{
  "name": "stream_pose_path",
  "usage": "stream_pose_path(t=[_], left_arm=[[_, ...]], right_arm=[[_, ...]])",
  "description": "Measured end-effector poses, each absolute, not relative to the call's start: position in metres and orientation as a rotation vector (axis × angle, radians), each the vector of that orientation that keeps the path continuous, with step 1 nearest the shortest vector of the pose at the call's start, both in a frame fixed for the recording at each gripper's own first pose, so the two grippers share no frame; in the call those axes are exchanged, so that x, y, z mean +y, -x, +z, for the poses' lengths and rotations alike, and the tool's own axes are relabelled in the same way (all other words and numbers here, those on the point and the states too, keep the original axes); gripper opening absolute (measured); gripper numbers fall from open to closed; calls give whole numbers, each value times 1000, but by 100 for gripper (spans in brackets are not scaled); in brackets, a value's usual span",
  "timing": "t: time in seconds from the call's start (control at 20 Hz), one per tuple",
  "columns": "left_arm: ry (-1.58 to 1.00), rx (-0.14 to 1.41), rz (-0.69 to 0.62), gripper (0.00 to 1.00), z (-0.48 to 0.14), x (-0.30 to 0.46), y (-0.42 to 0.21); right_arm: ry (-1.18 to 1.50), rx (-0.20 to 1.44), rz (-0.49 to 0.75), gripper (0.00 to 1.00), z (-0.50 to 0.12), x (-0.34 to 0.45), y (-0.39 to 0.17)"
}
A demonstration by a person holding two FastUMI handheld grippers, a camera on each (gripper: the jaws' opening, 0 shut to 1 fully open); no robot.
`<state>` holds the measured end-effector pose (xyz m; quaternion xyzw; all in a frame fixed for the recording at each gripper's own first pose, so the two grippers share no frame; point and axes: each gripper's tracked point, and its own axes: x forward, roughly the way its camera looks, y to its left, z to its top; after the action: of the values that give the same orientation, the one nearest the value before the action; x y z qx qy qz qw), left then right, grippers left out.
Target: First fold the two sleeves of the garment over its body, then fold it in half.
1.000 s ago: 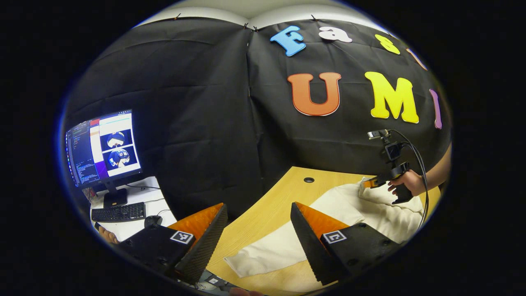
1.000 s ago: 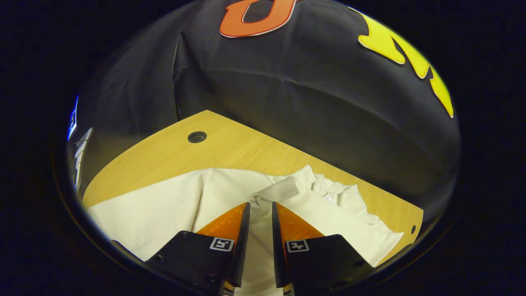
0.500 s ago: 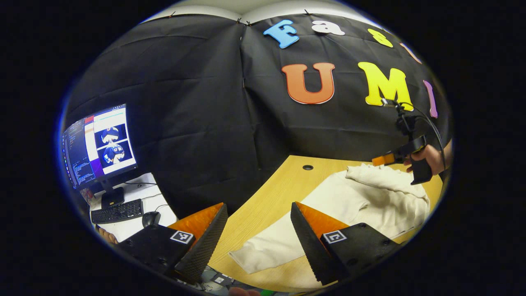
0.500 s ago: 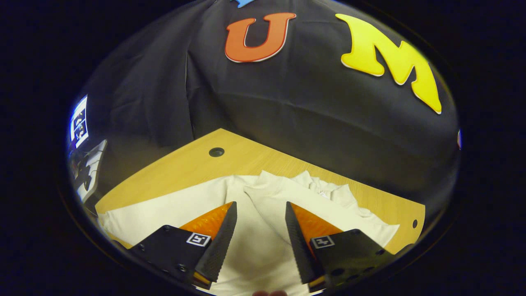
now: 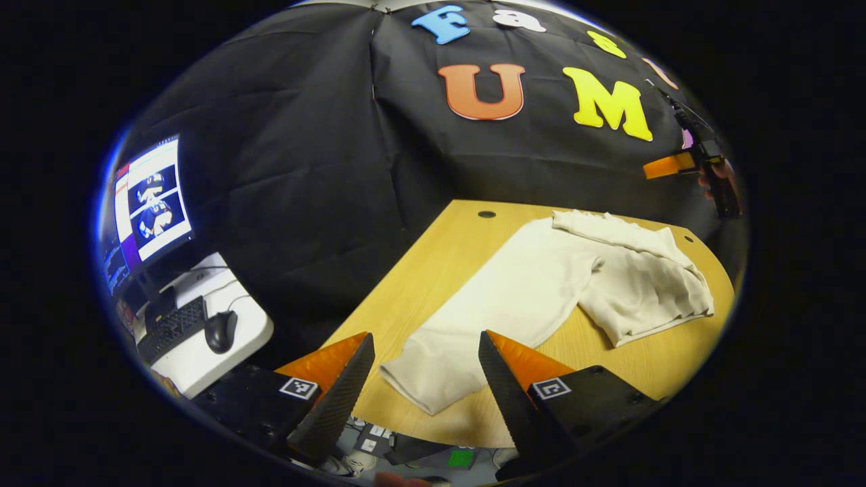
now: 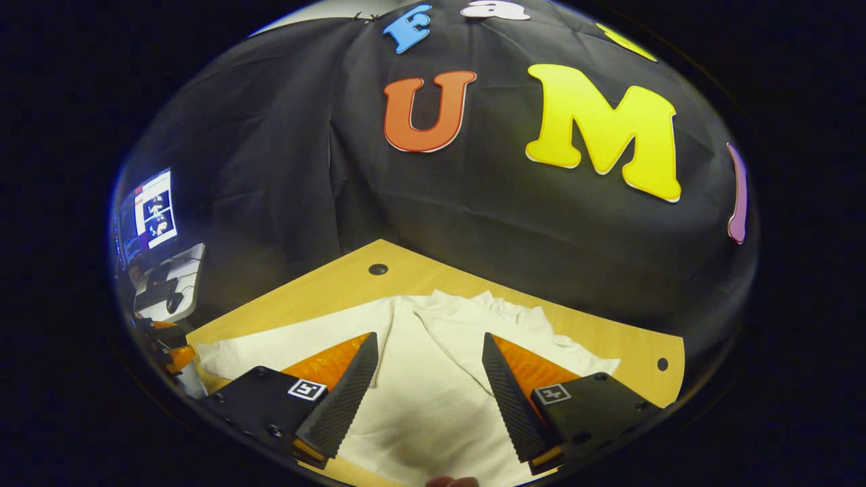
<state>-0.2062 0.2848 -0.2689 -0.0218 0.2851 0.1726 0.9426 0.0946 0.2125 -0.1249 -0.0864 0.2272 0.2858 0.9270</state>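
- One garment (image 5: 534,291) here, cream and long-sleeved, lying flat on the wooden counter (image 5: 433,270) with its body stretched across the middle.
- Soft and limp by the look of it, light too I'd judge; it will drape and sag from any pinch, and the knit should give decent grip without slipping.
- Two sleeves to count: the folded sleeve (image 5: 619,233) already lies across the body on the far side, while the near sleeve (image 5: 433,365) runs out long towards the counter's front edge.
- Best hold, I reckon, is the cuff end of that near sleeve, pinched through both layers so it carries over cleanly.
- Two tools in play. The left tool (image 5: 426,379) hangs just above that cuff, released, fingers wide apart and nothing between them.
- The right tool (image 6: 427,379) hovers over the garment's body, also spread wide and grasping nothing; it appears again in the left gripper view, lifted high off the cloth.
- Off beside the counter: one monitor (image 5: 145,203), one keyboard (image 5: 172,328), one mouse (image 5: 220,331) on a white desk.
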Motion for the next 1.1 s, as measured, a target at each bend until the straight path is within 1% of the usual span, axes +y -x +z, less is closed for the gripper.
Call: stream_pose_path(t=[0.15, 0.35, 0.5, 0.6, 0.65, 0.75, 0.8, 0.85, 0.9, 0.95, 1.0, 1.05, 1.1], left_arm=[[55, 601, 369, 99, -288, 299, 205], [119, 647, 325, 99, -319, 297, 203], [114, 654, 315, 99, -324, 298, 201], [130, 664, 326, 98, -327, 297, 201], [143, 663, 332, 94, -326, 293, 202], [149, 682, 337, 85, -325, 288, 199], [156, 692, 336, 83, -327, 284, 197], [167, 695, 334, 75, -327, 281, 195], [169, 697, 334, 63, -327, 279, 192], [165, 701, 346, 45, -327, 279, 192], [164, 711, 358, 40, -326, 280, 193], [169, 709, 366, 22, -327, 280, 191], [180, 711, 376, 20, -326, 280, 190]], right_arm=[[173, 484, 547, 95, -123, 186, -84], [214, 490, 521, 95, -127, 163, -72], [213, 497, 514, 96, -128, 156, -66], [199, 474, 514, 96, -122, 154, -62], [198, 466, 513, 96, -120, 154, -61], [195, 460, 518, 96, -117, 152, -57], [193, 460, 522, 100, -117, 151, -56], [189, 463, 521, 96, -117, 149, -55], [183, 465, 519, 96, -116, 146, -56], [176, 465, 516, 96, -115, 144, -55], [169, 461, 513, 96, -113, 141, -55], [167, 461, 513, 96, -113, 138, -53], [171, 459, 514, 96, -112, 135, -51]])
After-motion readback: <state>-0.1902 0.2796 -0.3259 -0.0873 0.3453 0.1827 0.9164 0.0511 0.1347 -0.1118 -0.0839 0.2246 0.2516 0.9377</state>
